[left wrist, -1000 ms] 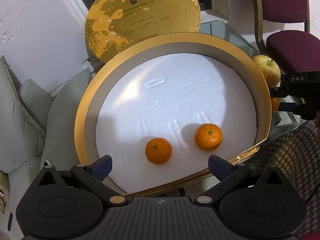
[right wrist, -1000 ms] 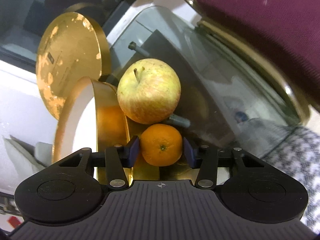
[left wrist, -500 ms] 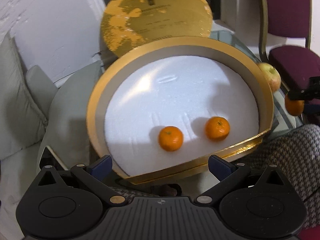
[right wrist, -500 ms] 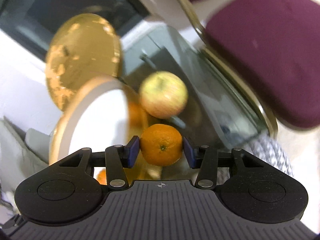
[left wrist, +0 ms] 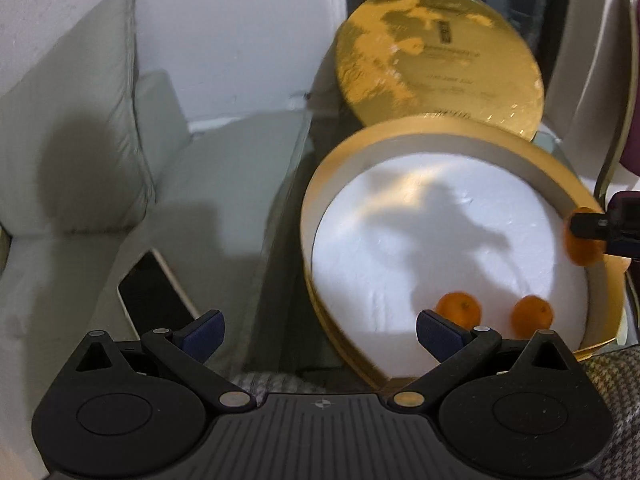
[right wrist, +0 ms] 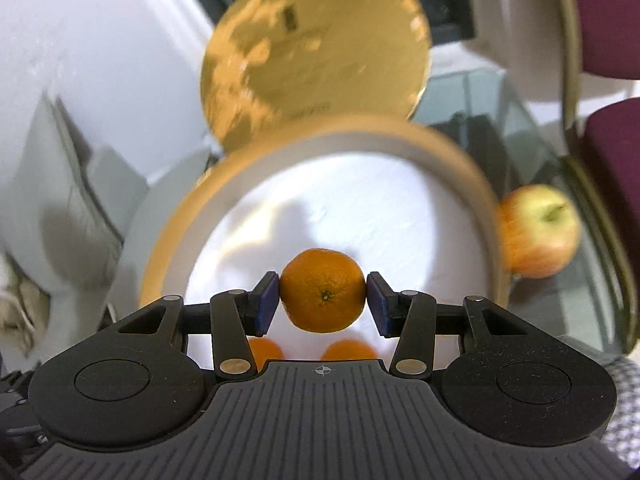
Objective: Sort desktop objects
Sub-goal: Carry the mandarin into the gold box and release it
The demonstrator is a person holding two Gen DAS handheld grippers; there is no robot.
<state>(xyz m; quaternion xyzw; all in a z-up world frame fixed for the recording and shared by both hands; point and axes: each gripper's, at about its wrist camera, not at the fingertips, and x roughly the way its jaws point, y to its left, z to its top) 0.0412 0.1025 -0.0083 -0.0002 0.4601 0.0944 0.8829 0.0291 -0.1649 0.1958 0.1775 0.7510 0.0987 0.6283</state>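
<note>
My right gripper (right wrist: 322,303) is shut on a mandarin (right wrist: 322,294) and holds it in the air over the round gold box (right wrist: 362,128), above its white foam floor. Two more mandarins (left wrist: 458,309) (left wrist: 532,312) lie on the foam near the box's front rim (left wrist: 320,184). In the left wrist view the held mandarin (left wrist: 582,251) shows at the right edge, over the rim. My left gripper (left wrist: 318,330) is open and holds nothing, off the box's left front. A yellow-red apple (right wrist: 540,230) sits on the glass table right of the box.
The gold lid (left wrist: 438,60) leans upright behind the box. A phone (left wrist: 154,292) lies on a grey cushion (left wrist: 72,148) to the left. A maroon chair (right wrist: 608,128) stands at the right. Houndstooth cloth (left wrist: 616,376) covers the near right corner.
My right gripper lifted the mandarin from beside the apple and carried it left over the box. My left gripper swung left, so the cushion and phone came into view.
</note>
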